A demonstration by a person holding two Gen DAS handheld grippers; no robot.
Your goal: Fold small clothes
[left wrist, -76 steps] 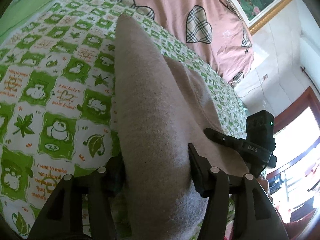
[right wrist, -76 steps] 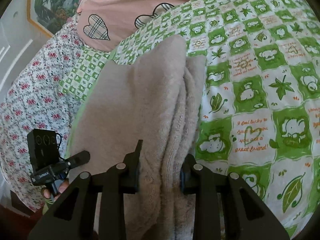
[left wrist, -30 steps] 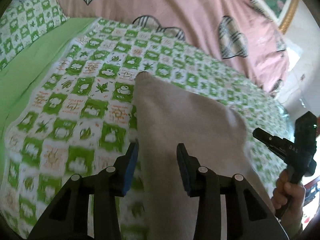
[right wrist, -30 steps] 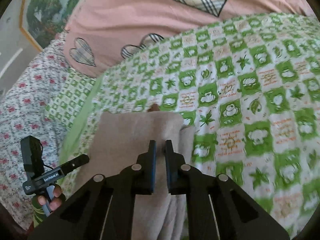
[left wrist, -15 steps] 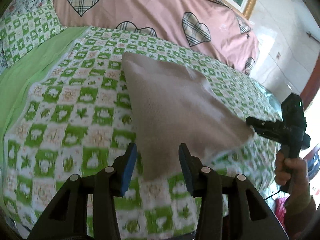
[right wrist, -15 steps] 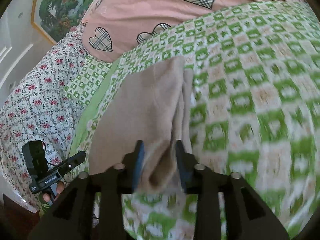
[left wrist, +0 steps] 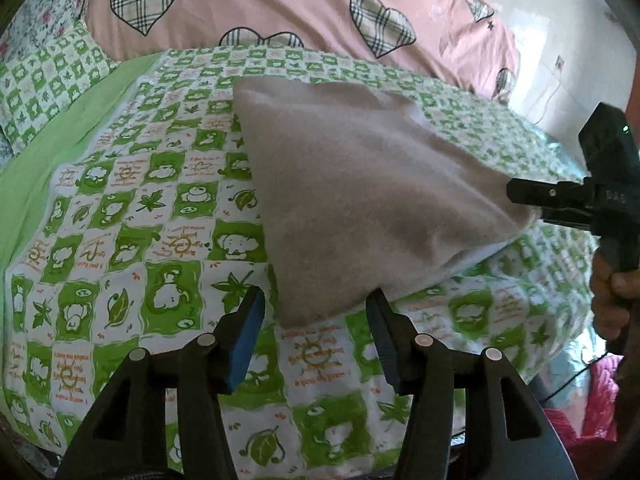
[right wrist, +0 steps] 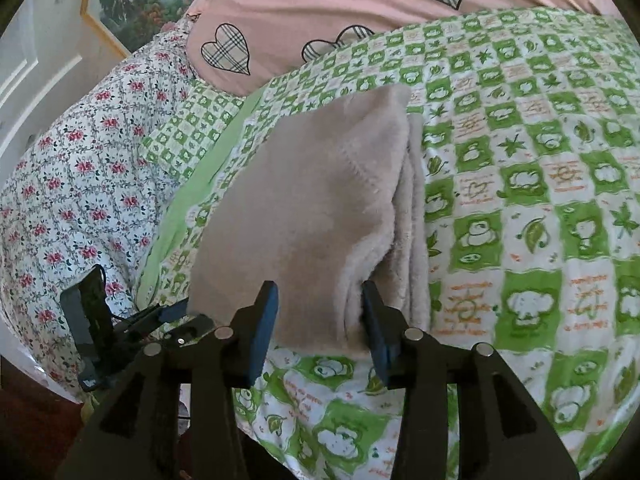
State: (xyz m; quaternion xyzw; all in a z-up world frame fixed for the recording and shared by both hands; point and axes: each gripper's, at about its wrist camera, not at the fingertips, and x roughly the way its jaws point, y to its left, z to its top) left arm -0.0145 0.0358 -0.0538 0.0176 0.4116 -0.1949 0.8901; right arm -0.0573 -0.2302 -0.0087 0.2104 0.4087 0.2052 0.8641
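A folded beige fleece garment (left wrist: 360, 200) lies flat on the green-and-white checked bedsheet (left wrist: 120, 220). It also shows in the right wrist view (right wrist: 320, 208), with its stacked layers along the right edge. My left gripper (left wrist: 316, 328) is open, its blue pads just off the garment's near corner, holding nothing. My right gripper (right wrist: 320, 320) is open at the garment's other near edge, with the cloth's edge lying between the jaws. The right gripper also shows in the left wrist view (left wrist: 560, 200), and the left gripper in the right wrist view (right wrist: 160, 320).
A pink quilt with plaid hearts (left wrist: 280, 8) lies at the head of the bed. A floral blanket (right wrist: 60, 180) and a checked pillow (right wrist: 184, 128) lie at the left. The bed's edge is near the grippers. A framed picture (right wrist: 132, 4) hangs on the wall.
Both grippers held the garment, laid it on the bed, then opened and drew back towards the bed's near edge. The garment now lies released.
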